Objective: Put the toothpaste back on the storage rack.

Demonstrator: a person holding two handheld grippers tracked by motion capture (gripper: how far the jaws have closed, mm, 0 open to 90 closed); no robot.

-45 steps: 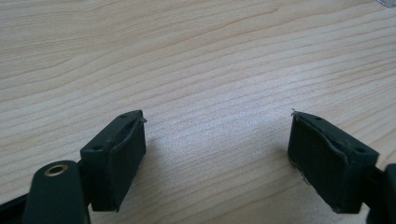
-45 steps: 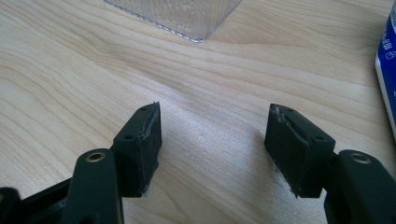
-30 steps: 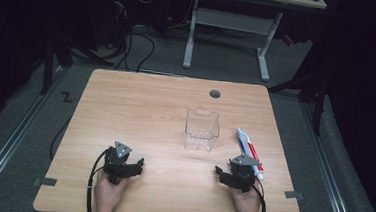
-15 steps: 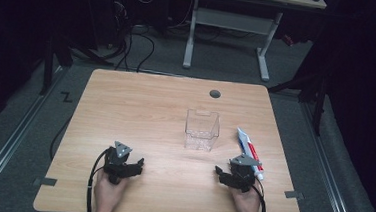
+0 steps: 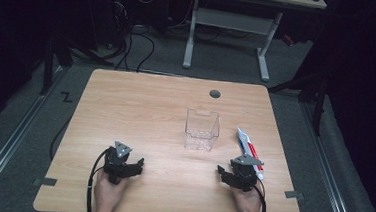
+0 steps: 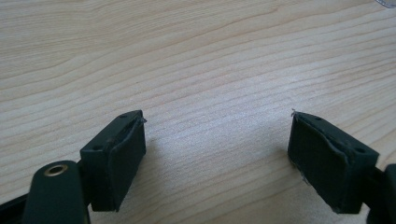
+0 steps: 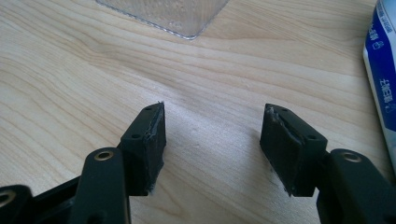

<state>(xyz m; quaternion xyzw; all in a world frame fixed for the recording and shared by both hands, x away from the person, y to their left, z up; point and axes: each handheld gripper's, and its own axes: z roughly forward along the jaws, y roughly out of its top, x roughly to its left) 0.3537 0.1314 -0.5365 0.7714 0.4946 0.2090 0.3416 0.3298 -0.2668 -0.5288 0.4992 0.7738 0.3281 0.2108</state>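
A clear plastic box (image 5: 202,130) stands open-topped right of the table's middle; its near corner (image 7: 177,16) appears at the top of the right gripper view. A white, blue and red tube (image 5: 247,146) lies to its right, with its end (image 7: 384,70) at that view's right edge. My right gripper (image 5: 227,174) rests near the front edge beside the tube, jaws apart over bare wood, and they have just been closing a little with nothing between them. My left gripper (image 5: 133,164) rests at the front left, open, its jaws (image 6: 217,154) wide over bare wood.
The wooden table (image 5: 140,112) has a round cable hole (image 5: 215,94) near its far edge. A white-legged desk (image 5: 226,33) and loose cables (image 5: 140,37) stand on the dark floor behind. Tape tabs mark the front corners.
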